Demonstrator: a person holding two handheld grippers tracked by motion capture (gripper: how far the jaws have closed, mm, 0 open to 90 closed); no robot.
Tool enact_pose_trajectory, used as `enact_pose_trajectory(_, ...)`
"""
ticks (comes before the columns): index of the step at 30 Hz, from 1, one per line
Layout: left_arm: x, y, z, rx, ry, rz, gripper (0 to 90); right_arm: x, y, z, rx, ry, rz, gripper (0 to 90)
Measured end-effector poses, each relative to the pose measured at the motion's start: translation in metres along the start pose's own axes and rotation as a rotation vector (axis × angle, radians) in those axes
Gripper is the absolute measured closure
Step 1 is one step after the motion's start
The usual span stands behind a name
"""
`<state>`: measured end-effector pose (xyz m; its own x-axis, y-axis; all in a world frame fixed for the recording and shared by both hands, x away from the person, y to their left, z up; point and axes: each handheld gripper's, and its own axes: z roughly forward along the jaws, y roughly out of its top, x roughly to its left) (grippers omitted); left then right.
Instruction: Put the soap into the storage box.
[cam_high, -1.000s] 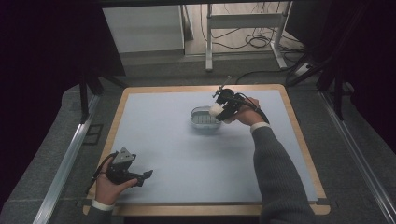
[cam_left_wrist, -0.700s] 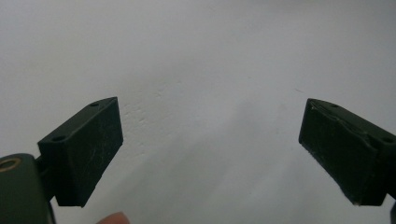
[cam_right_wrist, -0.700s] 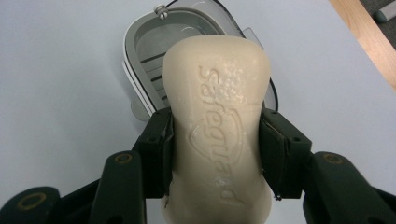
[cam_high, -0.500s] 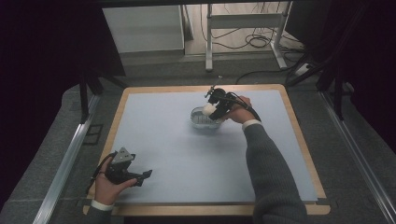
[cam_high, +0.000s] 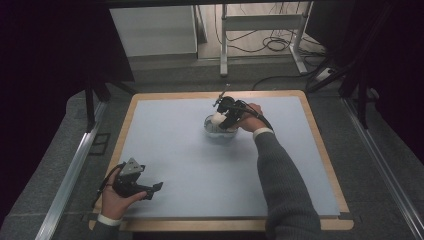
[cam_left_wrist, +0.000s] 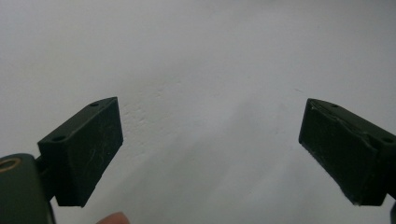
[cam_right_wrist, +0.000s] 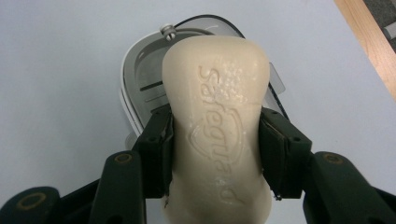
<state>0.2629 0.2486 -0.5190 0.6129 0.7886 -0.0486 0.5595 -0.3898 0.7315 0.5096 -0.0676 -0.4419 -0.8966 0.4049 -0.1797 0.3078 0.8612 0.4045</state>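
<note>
My right gripper (cam_right_wrist: 215, 154) has its jaws clamped on a cream soap bar (cam_right_wrist: 217, 126), held just above a clear soap dish (cam_right_wrist: 140, 88) on the tabletop (cam_high: 175, 145). My left gripper (cam_left_wrist: 210, 154) rests near the front-left corner, jaws wide apart, holding nothing.

A pale blue table (cam_high: 165, 130) with wooden edging stands on grey carpet (cam_high: 60, 135); cables (cam_high: 272, 44) trail behind.

Pale blue mat (cam_high: 200, 165) on wood-edged table (cam_high: 320, 145); cables (cam_high: 272, 45) on floor behind.
</note>
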Motion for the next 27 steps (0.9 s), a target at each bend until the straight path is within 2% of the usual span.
enact_pose_trajectory(12,-0.001,0.0,0.002,0.004,0.003,0.006,6.7,0.002,0.0,0.01,0.022,-0.011,-0.031,47.9)
enact_pose_trajectory(19,-0.002,0.0,0.003,0.009,0.0,0.009,6.6,0.004,0.0,0.003,-0.009,-0.005,-0.009,46.2)
enact_pose_trajectory(27,-0.002,0.0,0.003,0.009,-0.001,0.01,6.6,0.004,-0.005,-0.011,-0.058,-0.025,0.026,43.8)
